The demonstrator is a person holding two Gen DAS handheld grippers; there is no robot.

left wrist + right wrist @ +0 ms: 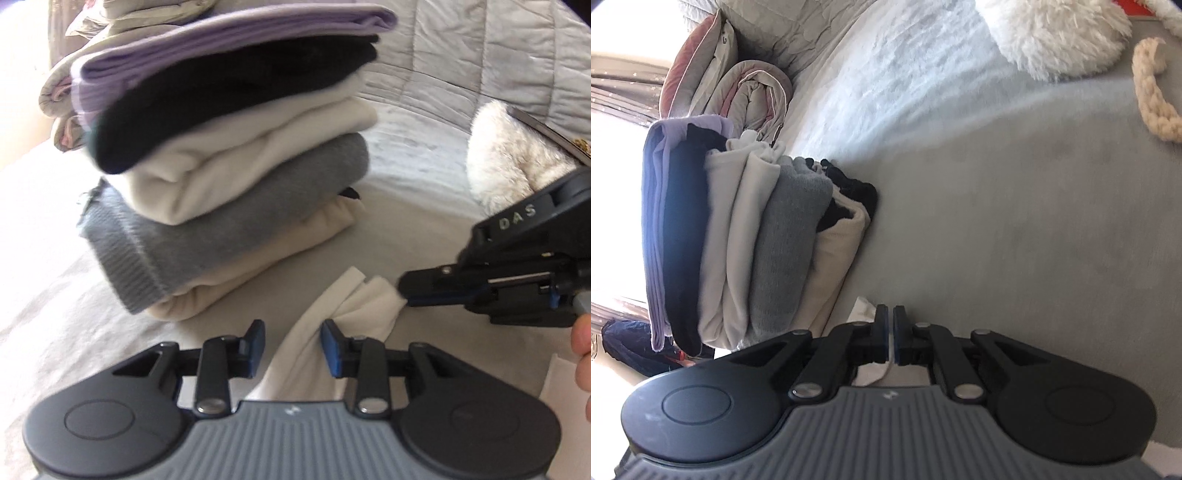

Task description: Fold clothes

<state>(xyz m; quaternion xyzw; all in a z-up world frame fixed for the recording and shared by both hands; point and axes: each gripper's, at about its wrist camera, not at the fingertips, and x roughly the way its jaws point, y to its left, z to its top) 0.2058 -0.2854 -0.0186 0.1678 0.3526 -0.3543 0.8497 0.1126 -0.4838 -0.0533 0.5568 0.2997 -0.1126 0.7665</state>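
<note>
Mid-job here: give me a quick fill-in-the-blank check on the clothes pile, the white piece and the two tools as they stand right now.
1. The top garment of the folded stack is ____ in colour.
2. The right tool is shut on the ____ cloth.
3. The left tool is ____, its pads apart on either side of that cloth.
4. Directly under the black garment lies a ____ one.

Missing words: lilac; white; open; cream
</note>
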